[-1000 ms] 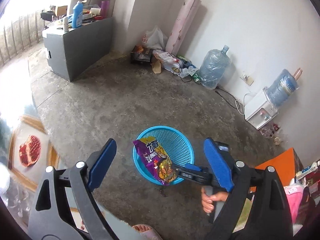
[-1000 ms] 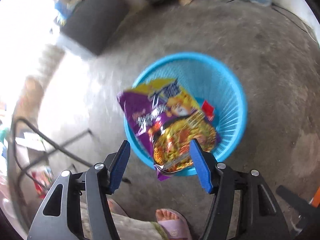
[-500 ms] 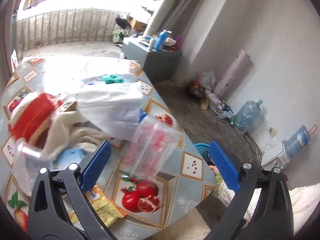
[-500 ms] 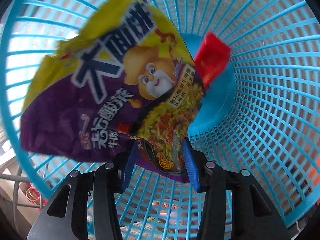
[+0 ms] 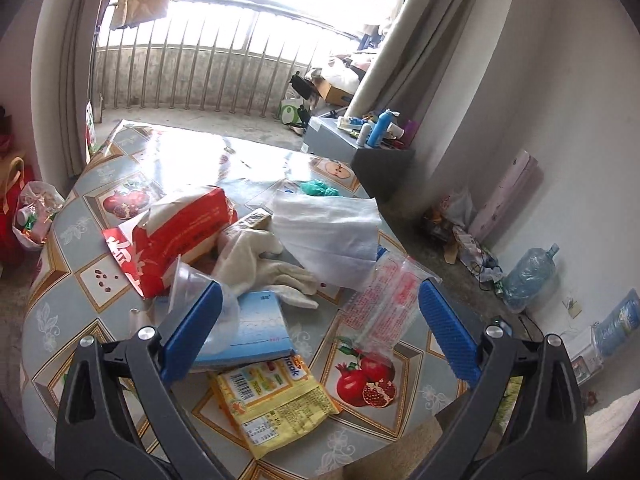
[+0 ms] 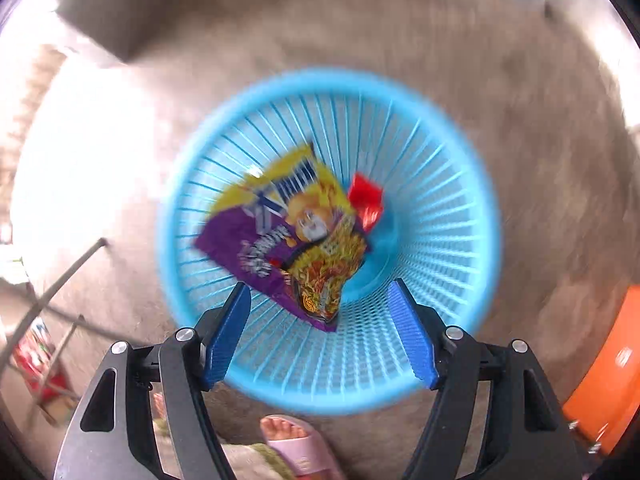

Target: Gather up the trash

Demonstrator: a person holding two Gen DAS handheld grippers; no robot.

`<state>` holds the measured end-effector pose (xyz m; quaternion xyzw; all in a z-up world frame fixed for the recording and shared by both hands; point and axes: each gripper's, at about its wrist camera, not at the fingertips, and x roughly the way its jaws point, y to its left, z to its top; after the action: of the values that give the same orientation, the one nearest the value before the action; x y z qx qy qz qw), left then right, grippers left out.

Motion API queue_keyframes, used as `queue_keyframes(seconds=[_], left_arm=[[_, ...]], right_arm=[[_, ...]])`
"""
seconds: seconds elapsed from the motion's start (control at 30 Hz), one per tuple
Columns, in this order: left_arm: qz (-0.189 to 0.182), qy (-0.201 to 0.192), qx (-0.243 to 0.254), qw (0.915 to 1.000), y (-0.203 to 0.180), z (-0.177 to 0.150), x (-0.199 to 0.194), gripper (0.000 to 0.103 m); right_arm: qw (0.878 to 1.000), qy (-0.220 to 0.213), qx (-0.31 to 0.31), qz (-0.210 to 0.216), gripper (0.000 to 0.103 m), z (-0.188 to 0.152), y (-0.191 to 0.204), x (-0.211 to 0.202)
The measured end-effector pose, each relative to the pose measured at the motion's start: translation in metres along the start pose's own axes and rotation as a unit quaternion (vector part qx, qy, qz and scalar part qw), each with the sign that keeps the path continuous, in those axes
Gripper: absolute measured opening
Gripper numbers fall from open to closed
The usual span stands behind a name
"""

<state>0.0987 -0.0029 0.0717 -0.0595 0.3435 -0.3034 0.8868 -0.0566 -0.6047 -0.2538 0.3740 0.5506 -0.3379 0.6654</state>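
Right gripper [image 6: 320, 312] parted, purple-yellow noodle wrapper [image 6: 288, 240] crumpled

Left wrist overlooks table [image 5: 100, 292]; right wrist looks straight down into basket [image 6: 472, 184].

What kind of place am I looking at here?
Most likely a lived-in room of a home: a table under a fruit-patterned cover strewn with wrappers, a barred balcony railing beyond, water jugs by the wall, and a blue wastebasket on the concrete floor.

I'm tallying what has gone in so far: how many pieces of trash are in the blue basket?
2: a purple-and-yellow noodle wrapper lying against the blue basket wall, and a small red packet beside it near the bottom. More could hide under the wrapper.
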Motion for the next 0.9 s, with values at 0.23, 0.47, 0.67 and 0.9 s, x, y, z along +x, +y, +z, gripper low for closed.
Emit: queue_keyframes(seconds=[0.23,0.47,0.67,0.9], left_arm=[[0.027,-0.004,0.024,0.9993,0.018,-0.029,-0.003,0.094],[0.015,0.004,0.089,0.9959,0.014,-0.068,-0.005,0.094],[0.002,0.029,0.15,0.9883,0.01,-0.102,0.003,0.094],[0.033,0.058,0.24,0.9685,0.005,-0.129,0.031,0.078]], right_arm=[[0.972,-0.156,-0.081,0.153,0.069,-0.067,0.049,-0.176],[0.917,-0.178,-0.165,0.315,0.069,-0.132,0.149,-0.255],[0.904,-0.116,-0.214,0.351,0.069,-0.154,0.231,-0.242],[0.91,-0.089,-0.22,0.338,0.069,-0.165,0.275,-0.22]])
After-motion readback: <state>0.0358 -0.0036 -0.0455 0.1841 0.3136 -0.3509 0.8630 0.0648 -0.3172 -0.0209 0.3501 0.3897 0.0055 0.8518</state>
